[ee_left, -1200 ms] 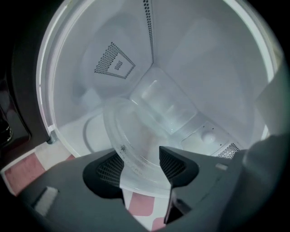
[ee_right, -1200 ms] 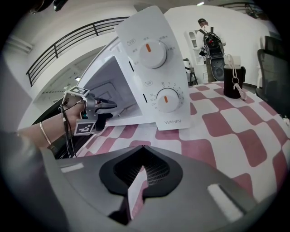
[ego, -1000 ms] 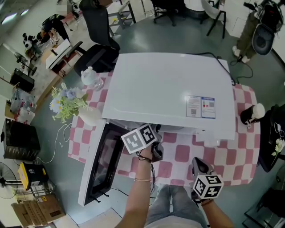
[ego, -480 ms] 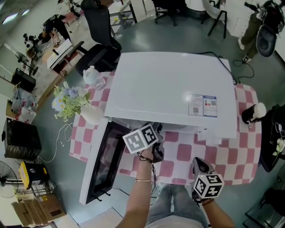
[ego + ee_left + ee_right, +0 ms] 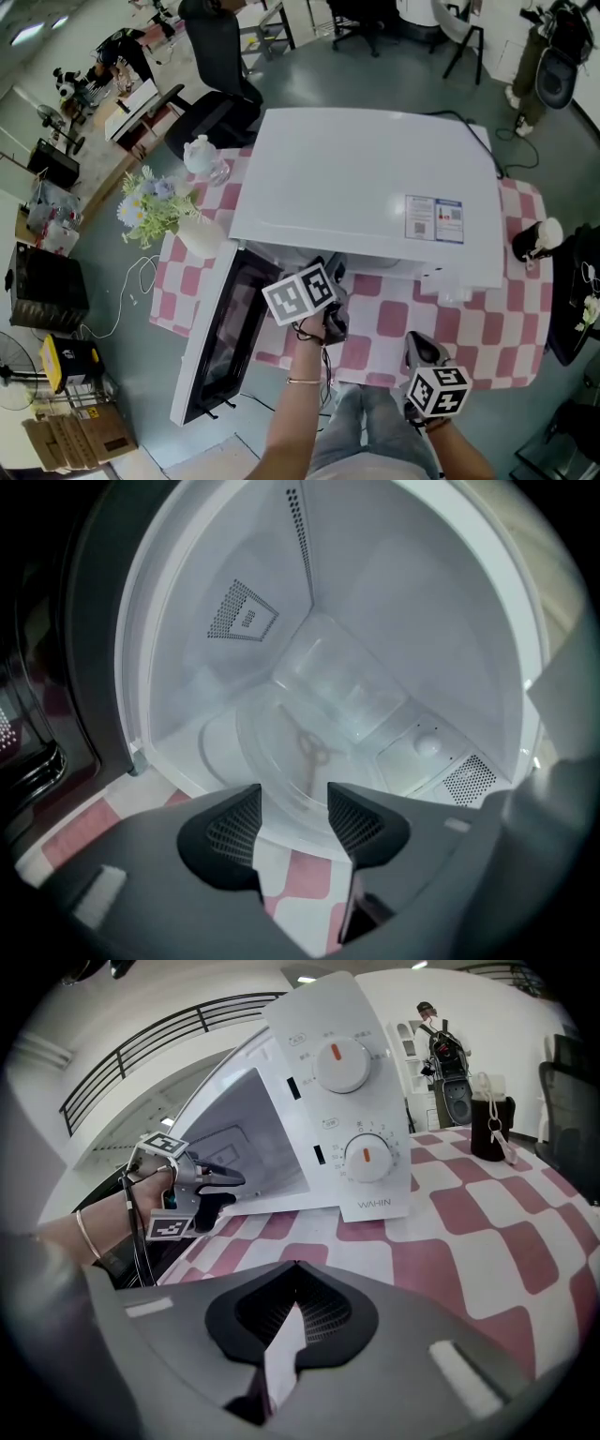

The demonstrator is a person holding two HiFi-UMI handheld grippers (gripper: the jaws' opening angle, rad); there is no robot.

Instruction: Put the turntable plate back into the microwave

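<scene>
The white microwave (image 5: 366, 187) stands on the checked table with its door (image 5: 220, 337) swung open to the left. In the left gripper view the clear glass turntable plate (image 5: 309, 752) lies flat on the cavity floor, and the roller ring shows through it. My left gripper (image 5: 293, 803) sits at the cavity mouth (image 5: 330, 274). Its jaws are open and have just been closing a little. The plate's near rim shows in the gap, and neither pad presses on it. My right gripper (image 5: 292, 1309) is shut and empty, low over the cloth by the control panel (image 5: 419, 343).
A vase of flowers (image 5: 155, 211) and a glass teapot (image 5: 200, 155) stand left of the microwave. A dark bottle (image 5: 532, 239) stands at the table's right end. Office chairs (image 5: 216, 66) are beyond the table. The open door juts past the near table edge.
The head view has drifted slightly, so the microwave sits a little further right. Both grippers keep their places.
</scene>
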